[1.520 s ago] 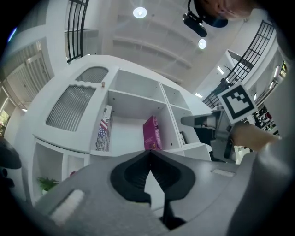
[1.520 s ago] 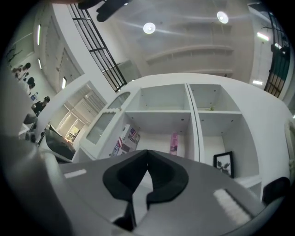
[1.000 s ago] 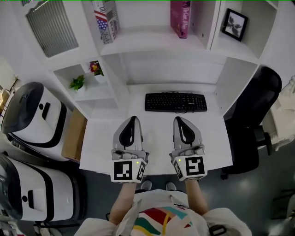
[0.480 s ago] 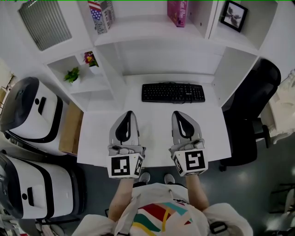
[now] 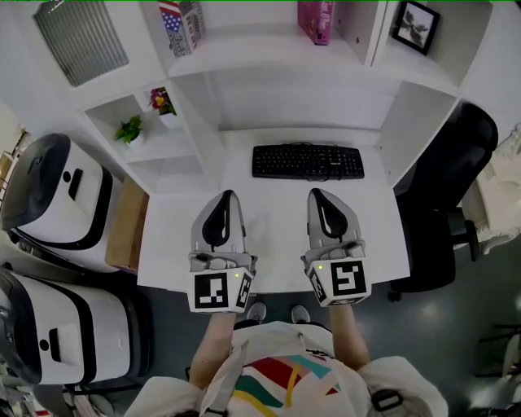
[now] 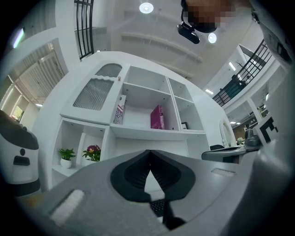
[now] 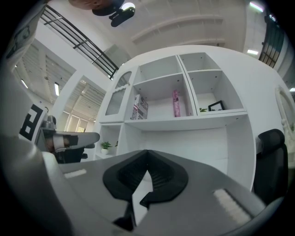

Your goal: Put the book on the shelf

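The pink book [image 5: 316,20] stands upright on the upper shelf [image 5: 260,59], well apart from both grippers and beyond them. Neither gripper touches it. We hold the left gripper [image 5: 224,199] and the right gripper [image 5: 321,197] side by side low over the white desk [image 5: 277,244], both pointing towards the shelf. Each gripper's own view shows its dark jaws clenched together at the tips with nothing between them.

We count two books on that shelf. The second is a stars-and-stripes book [image 5: 181,26], which stands to the left of the pink one with bare shelf between them. Both covers carry print, but it is too small for us to read. The only other markings are the black and white square patterns on the two gripper cubes.

Between the grippers and the shelf unit lies one black keyboard [image 5: 308,161], just ahead of the jaw tips. To the left, the low compartments hold two potted plants: a green plant [image 5: 129,129] and a flowering plant [image 5: 161,102]. One framed picture [image 5: 413,27] leans in the right compartment. One black chair [image 5: 452,175] stands to the right of the desk.
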Motion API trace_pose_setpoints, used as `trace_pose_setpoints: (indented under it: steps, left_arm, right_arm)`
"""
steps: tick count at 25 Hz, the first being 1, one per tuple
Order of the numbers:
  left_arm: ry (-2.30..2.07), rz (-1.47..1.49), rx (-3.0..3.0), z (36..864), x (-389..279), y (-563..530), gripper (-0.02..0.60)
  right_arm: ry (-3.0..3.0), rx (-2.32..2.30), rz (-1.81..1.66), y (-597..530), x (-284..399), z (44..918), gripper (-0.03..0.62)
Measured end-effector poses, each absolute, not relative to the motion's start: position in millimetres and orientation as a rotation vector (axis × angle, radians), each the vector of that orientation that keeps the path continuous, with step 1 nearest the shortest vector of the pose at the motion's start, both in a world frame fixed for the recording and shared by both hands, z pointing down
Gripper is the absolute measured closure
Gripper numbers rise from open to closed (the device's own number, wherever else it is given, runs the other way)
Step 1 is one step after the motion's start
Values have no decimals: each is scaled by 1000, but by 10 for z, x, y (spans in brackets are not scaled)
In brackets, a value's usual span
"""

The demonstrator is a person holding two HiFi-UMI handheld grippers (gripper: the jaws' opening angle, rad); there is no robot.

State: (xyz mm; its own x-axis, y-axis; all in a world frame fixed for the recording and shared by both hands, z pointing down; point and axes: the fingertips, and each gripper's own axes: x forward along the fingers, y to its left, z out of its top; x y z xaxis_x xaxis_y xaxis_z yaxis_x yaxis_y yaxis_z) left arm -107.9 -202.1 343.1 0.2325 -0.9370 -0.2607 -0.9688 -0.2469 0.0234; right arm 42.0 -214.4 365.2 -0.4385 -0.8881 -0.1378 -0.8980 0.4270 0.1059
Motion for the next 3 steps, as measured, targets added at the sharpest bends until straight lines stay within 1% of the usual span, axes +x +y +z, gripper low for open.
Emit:
trace_pose_setpoints:
  steps: [3]
  left_arm:
    - [1832,335,-2350,3423,-1087,-2022,580]
  right_arm:
    - [2598,-1629,261,-2148,413,3628,592]
